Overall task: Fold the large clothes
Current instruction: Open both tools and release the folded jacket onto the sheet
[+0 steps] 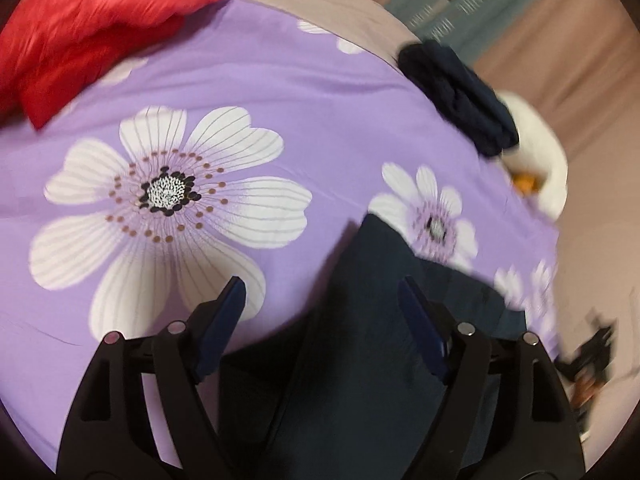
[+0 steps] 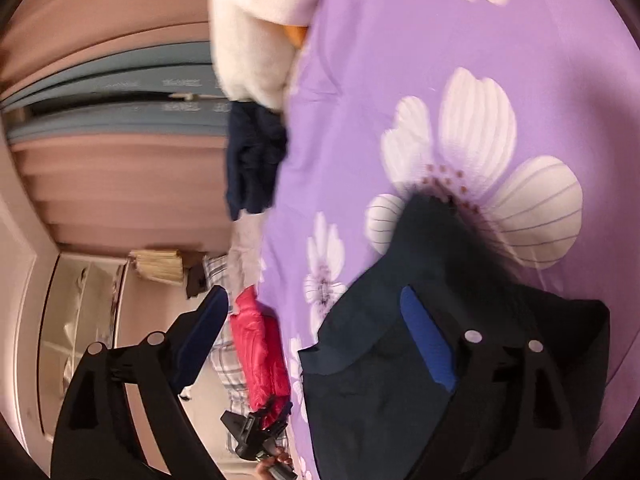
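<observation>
A dark navy garment (image 1: 360, 340) lies on a purple bedspread with white flowers (image 1: 248, 92). My left gripper (image 1: 322, 292) is open just above the garment's near part, jaws wide, nothing between them. In the right wrist view the same dark garment (image 2: 384, 360) lies on the bedspread (image 2: 400, 80). My right gripper (image 2: 314, 306) is open, its right finger over the garment and its left finger past the bed's edge. The left gripper (image 2: 256, 432) shows small at the bottom.
A red garment (image 1: 92, 32) lies at the far left of the bed; it also shows in the right wrist view (image 2: 260, 348). A folded navy piece (image 1: 460, 96) and a white fluffy item (image 1: 540, 152) sit at the bed's edge. Pink wall and a grey-blue cabinet (image 2: 112, 92) lie beyond.
</observation>
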Motion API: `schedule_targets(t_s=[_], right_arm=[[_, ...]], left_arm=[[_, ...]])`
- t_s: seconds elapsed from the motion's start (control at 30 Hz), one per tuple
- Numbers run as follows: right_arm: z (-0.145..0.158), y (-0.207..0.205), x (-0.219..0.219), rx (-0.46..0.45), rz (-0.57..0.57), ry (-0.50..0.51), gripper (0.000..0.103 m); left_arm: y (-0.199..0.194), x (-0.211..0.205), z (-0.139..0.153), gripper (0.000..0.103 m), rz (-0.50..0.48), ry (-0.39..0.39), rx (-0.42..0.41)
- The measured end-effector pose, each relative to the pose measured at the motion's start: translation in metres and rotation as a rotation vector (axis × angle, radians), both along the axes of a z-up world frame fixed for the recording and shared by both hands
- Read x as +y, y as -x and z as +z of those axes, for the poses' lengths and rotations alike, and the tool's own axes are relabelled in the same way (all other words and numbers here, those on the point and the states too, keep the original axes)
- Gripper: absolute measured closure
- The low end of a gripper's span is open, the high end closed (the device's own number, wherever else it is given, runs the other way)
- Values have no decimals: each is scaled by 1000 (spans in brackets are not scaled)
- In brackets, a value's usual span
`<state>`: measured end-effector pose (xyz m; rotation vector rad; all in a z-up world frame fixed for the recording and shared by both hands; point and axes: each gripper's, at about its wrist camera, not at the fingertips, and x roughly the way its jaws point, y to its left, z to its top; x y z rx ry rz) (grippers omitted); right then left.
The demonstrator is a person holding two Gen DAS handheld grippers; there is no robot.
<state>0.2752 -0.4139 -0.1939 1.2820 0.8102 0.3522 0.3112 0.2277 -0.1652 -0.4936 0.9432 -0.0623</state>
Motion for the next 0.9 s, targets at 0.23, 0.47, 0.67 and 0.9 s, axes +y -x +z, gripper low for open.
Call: schedule_targets(t_s=[0.23, 0.47, 0.67, 0.9], right_arm=[[52, 11, 86, -66, 247, 881, 30], [-15, 13, 145, 26, 514, 1205, 46], [-5, 33, 132, -11, 486, 1164, 45], [26, 85, 78, -42, 352, 1005, 39]], left_arm=[[17, -69, -5, 23, -213, -188, -10], [33, -94, -54, 23, -297, -297, 92], [65, -58, -41, 23, -252, -110, 60], [133, -13, -37, 23, -207, -20, 57]])
